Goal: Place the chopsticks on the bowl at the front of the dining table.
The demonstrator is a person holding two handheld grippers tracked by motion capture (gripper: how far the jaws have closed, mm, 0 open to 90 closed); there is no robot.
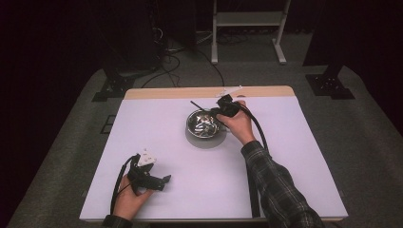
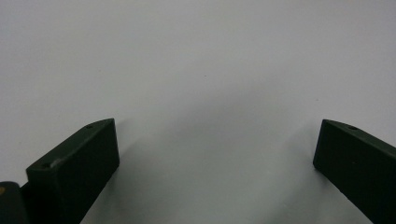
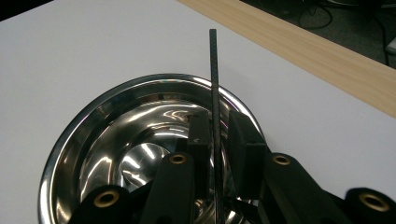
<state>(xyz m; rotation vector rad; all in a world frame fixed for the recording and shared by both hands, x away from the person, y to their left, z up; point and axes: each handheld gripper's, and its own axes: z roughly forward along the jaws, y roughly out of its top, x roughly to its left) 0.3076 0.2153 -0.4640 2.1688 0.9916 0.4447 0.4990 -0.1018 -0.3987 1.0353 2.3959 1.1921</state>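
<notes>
A shiny steel bowl point(image 1: 202, 124) point(image 3: 93, 140) sits on the white table point(image 1: 166, 142), a little past its middle. My right gripper point(image 1: 216, 114) point(image 3: 218, 123) reaches over the bowl's rim from the right. A thin black rod point(image 3: 214, 70) point(image 1: 196, 104) stands between its jaws and slants out over the bowl's far rim. The rod lies against one pad, with a narrow gap to the other, so the jaws are slightly open. My left gripper point(image 1: 164, 180) point(image 2: 217, 154) rests near the front left of the table, open wide over bare tabletop point(image 2: 201, 70).
A bare wooden strip point(image 1: 209, 92) point(image 3: 327, 56) runs along the table's far edge. Beyond it on the floor are a white frame stand point(image 1: 249, 28), cables point(image 1: 166, 61) and dark stand feet point(image 1: 330, 85). A person's plaid sleeve point(image 1: 273, 185) crosses the front right.
</notes>
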